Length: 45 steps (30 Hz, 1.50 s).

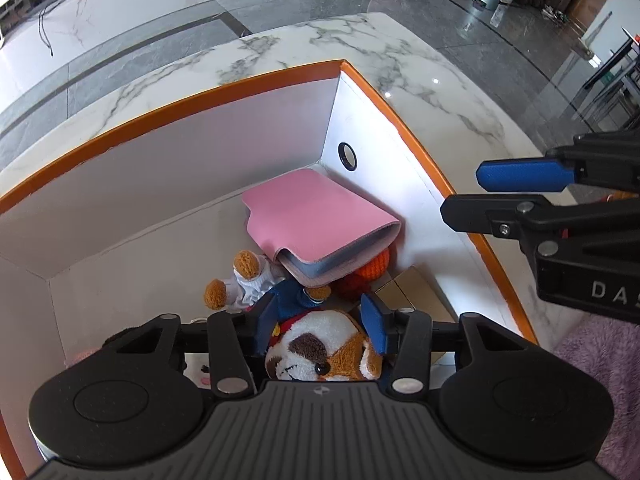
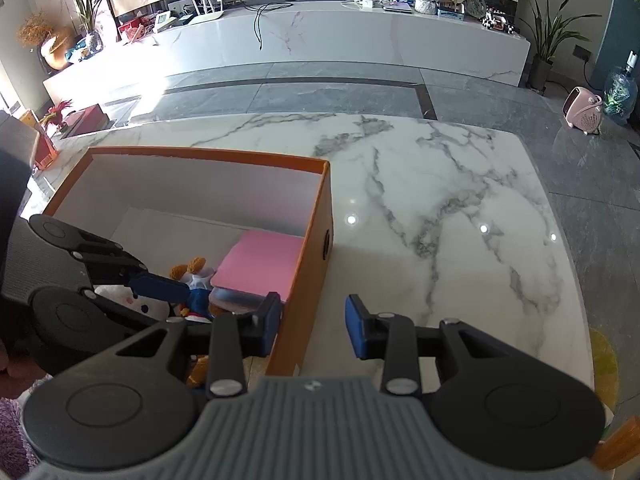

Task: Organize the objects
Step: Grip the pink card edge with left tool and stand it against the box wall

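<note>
An orange-rimmed box (image 1: 224, 92) with white inner walls stands on the marble table; it also shows in the right wrist view (image 2: 312, 248). Inside lie a pink wallet (image 1: 312, 208), a small teddy bear (image 1: 240, 280), an orange knitted ball (image 1: 376, 264), a tan box (image 1: 416, 292) and a brown-and-white plush dog (image 1: 324, 348). My left gripper (image 1: 322, 326) is open, its fingers on either side of the plush dog's head. My right gripper (image 2: 312, 326) is open and empty, straddling the box's right wall; it also shows in the left wrist view (image 1: 480, 192).
The marble table (image 2: 440, 208) stretches to the right of the box. A white plush (image 2: 140, 304) lies in the box's near left. A purple fuzzy rug (image 1: 592, 352) lies at the table's near right. A pink heater (image 2: 584, 114) stands on the floor.
</note>
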Each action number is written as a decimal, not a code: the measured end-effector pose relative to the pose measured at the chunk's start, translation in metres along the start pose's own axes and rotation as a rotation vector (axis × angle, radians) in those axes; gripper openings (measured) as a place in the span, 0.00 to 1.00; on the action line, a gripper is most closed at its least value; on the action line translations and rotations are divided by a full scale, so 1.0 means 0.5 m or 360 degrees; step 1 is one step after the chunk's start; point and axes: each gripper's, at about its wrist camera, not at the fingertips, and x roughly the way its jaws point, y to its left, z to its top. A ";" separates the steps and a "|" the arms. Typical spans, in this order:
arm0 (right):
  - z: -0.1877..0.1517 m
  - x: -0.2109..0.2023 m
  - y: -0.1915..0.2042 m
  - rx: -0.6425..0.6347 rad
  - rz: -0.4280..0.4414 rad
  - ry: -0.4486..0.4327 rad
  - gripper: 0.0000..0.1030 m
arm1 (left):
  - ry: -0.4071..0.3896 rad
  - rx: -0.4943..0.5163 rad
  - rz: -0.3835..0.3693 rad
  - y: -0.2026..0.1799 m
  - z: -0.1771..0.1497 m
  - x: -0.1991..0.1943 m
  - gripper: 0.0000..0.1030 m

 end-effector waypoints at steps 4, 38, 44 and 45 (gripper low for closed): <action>0.001 0.000 0.000 -0.0013 0.0002 0.0001 0.36 | -0.0027 0.0013 -0.0001 -0.002 0.005 0.005 0.27; 0.051 0.087 0.128 -0.1120 0.0114 0.0124 0.40 | -0.0202 -0.0208 -0.0170 0.088 0.081 -0.017 0.03; 0.062 0.096 0.145 -0.1158 0.0064 0.0048 0.37 | -0.0229 -0.0256 -0.0184 0.107 0.093 -0.019 0.03; 0.065 0.097 0.147 -0.1161 0.0048 0.0037 0.37 | -0.0234 -0.0262 -0.0181 0.109 0.094 -0.020 0.03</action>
